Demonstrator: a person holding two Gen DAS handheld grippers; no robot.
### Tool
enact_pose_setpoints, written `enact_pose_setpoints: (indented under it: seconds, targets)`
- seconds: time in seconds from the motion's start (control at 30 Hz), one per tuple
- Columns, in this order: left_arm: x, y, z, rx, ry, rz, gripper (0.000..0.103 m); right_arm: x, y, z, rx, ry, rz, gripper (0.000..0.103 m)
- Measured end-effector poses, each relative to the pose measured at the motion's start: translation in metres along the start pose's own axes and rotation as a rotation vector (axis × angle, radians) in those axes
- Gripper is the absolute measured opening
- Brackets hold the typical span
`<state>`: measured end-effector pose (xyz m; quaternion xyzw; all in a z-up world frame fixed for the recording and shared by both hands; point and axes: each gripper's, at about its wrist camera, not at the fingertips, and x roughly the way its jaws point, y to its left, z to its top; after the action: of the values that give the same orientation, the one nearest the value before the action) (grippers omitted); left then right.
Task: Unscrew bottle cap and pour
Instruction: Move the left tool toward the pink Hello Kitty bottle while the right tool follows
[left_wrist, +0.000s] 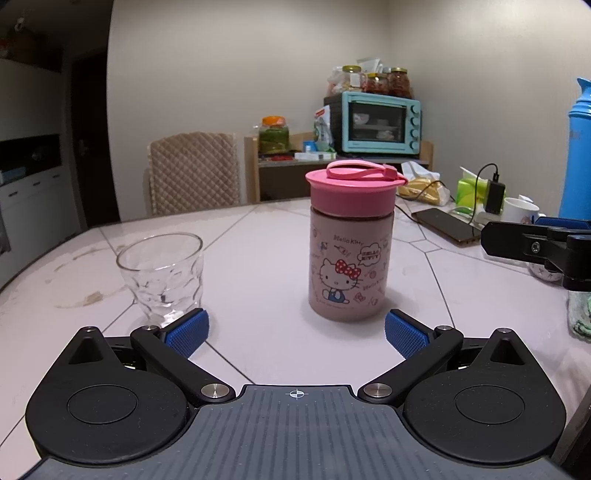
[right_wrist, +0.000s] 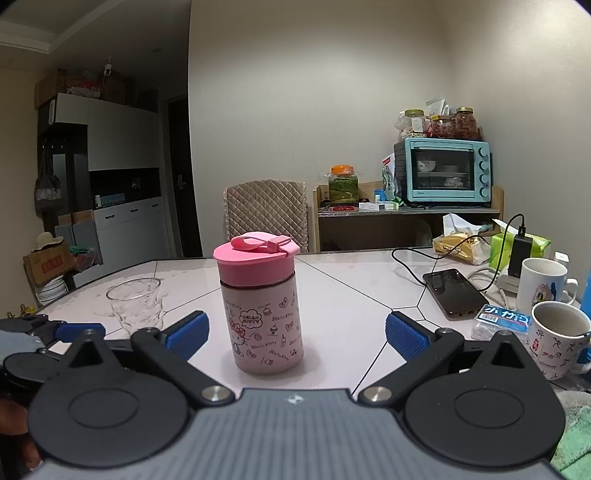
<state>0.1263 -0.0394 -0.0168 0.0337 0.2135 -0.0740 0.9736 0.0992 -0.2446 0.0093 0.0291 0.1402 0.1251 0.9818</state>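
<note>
A pink Hello Kitty bottle (left_wrist: 349, 258) with a pink screw cap (left_wrist: 352, 188) stands upright on the white tiled table (left_wrist: 258, 266). A clear empty glass (left_wrist: 162, 275) stands to its left. My left gripper (left_wrist: 295, 332) is open and empty, just short of the bottle, its left pad near the glass. In the right wrist view the bottle (right_wrist: 264, 317), cap (right_wrist: 255, 264) and glass (right_wrist: 136, 306) show again. My right gripper (right_wrist: 297, 336) is open and empty, with the bottle just ahead between its fingers, touching neither.
On the table's right side lie a phone (right_wrist: 454, 293) on a charging cable, two mugs (right_wrist: 557, 338), a small blue box (right_wrist: 502, 321), tissue packs and a blue flask (left_wrist: 580, 155). A green cloth (right_wrist: 576, 439) lies near right. A chair (left_wrist: 194, 173) and an oven shelf (left_wrist: 380, 125) stand behind.
</note>
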Motion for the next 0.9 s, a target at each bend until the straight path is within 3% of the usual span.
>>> enact_pose_setpoints:
  seconds: [0.9]
  targets:
    - [0.04,-0.001,0.009,0.022,0.009,-0.048,0.103,0.03,-0.006,0.009,0.005,0.01,0.01,0.103]
